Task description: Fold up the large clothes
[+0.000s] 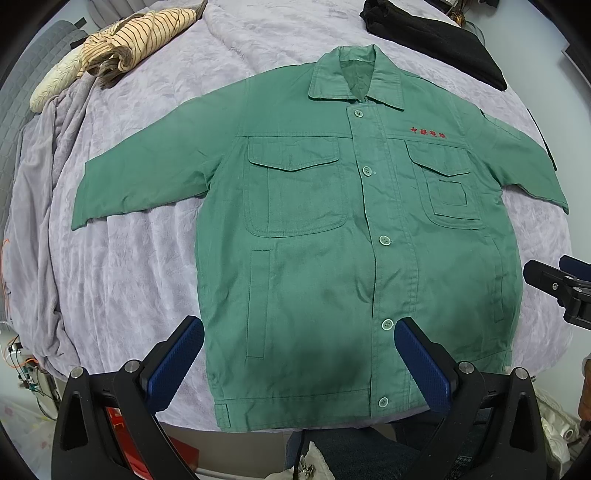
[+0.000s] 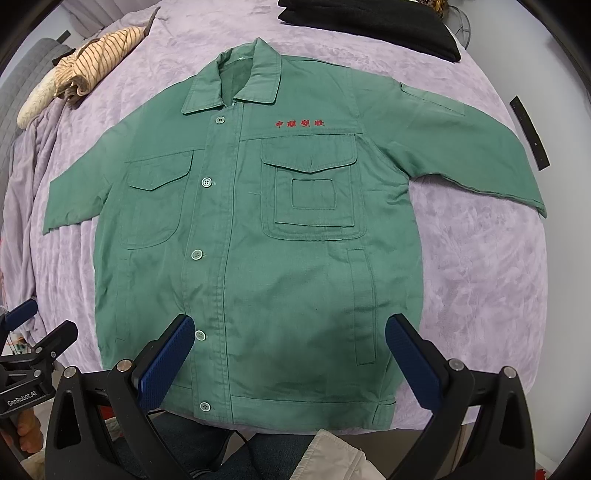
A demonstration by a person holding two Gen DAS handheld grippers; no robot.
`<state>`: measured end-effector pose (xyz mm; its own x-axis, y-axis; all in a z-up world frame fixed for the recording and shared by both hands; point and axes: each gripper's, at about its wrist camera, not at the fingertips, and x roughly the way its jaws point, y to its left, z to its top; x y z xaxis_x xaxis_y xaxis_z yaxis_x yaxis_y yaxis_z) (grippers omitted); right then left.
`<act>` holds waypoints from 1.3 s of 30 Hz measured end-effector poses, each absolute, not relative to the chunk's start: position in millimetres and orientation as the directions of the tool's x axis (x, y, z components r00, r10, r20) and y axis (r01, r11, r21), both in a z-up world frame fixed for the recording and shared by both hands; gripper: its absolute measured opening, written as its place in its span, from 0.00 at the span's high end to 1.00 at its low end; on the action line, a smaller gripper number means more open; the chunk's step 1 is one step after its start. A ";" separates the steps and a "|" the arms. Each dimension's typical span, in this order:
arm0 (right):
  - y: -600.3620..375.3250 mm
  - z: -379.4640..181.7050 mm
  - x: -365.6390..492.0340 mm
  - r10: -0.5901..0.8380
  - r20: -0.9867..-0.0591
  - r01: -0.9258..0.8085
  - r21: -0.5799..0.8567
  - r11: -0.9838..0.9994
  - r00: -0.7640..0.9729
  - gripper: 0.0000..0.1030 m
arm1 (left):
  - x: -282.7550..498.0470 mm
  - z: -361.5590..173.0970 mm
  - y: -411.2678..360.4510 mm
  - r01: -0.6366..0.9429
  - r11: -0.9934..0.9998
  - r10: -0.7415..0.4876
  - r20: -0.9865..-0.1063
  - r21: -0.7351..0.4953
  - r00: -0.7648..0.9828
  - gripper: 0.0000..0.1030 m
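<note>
The green jacket (image 1: 332, 240) lay flat and buttoned in the middle of the frame on the purple blanket (image 1: 140, 258), sleeves spread out to both sides. No fold was made yet, so all the folding was left. The left gripper (image 1: 299, 354) and right gripper (image 2: 290, 350) hung wide open above its bottom edge, holding nothing.

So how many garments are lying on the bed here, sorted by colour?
Green: 1, the jacket, spread flat and buttoned
Black: 1, the folded garment beyond the collar
Striped tan: 1, the bundle at the far left, with something cream-coloured beside it that I cannot identify
Total: 3
</note>
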<state>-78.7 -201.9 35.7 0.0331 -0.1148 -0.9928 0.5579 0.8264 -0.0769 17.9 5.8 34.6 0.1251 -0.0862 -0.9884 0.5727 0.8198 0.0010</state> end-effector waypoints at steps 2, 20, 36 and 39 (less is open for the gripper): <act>-201.8 35.8 -78.6 -0.114 -0.993 0.559 -0.076 0.826 0.034 0.00 | 17.6 34.7 6.1 0.572 0.820 -0.086 -0.988 0.001 0.125 0.00; -203.5 32.1 -76.4 -0.112 -0.993 0.565 -0.077 0.822 0.028 0.00 | 21.0 33.3 5.5 0.576 0.817 -0.088 -0.989 -0.004 0.119 0.00; -206.2 29.5 -77.4 -0.106 -0.994 0.567 -0.077 0.820 0.018 0.00 | 23.0 29.1 0.2 0.577 0.817 -0.086 -0.990 -0.004 0.115 0.00; -205.8 28.6 -76.6 -0.103 -0.995 0.571 -0.079 0.817 0.010 0.00 | 23.3 27.5 0.9 0.576 0.817 -0.089 -0.990 -0.008 0.113 0.00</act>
